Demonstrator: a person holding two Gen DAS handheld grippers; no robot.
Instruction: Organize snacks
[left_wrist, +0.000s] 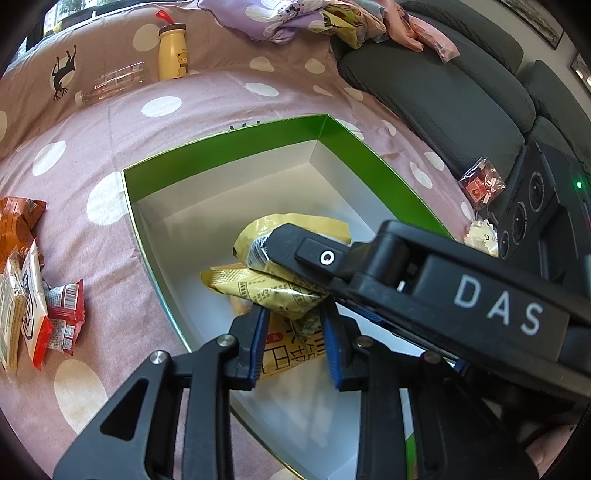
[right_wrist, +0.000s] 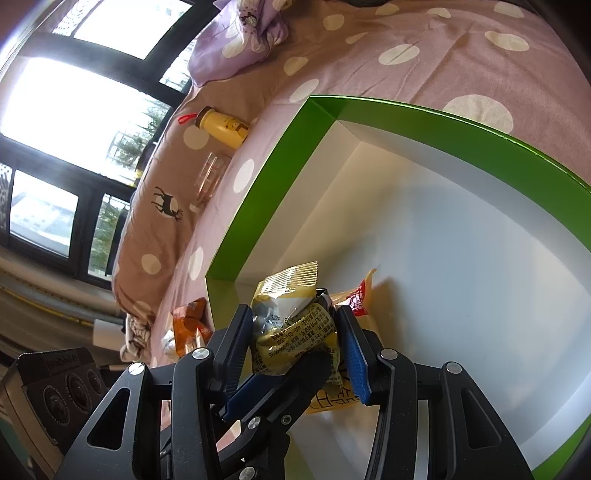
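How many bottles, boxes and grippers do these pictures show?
Bottles: 2 (yellow bear-print bottle, clear plastic bottle)
Boxes: 1 (open green-walled cardboard box)
Grippers: 2 (left gripper, right gripper, both pinching the yellow snack packet)
Total: 5

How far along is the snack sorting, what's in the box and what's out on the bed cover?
Done: one flat yellow packet lies in the green box. In hand: the left gripper and right gripper both clamp a second yellow packet over the box. Left: an orange packet, a white-and-red packet and a red packet lie on the bed cover.
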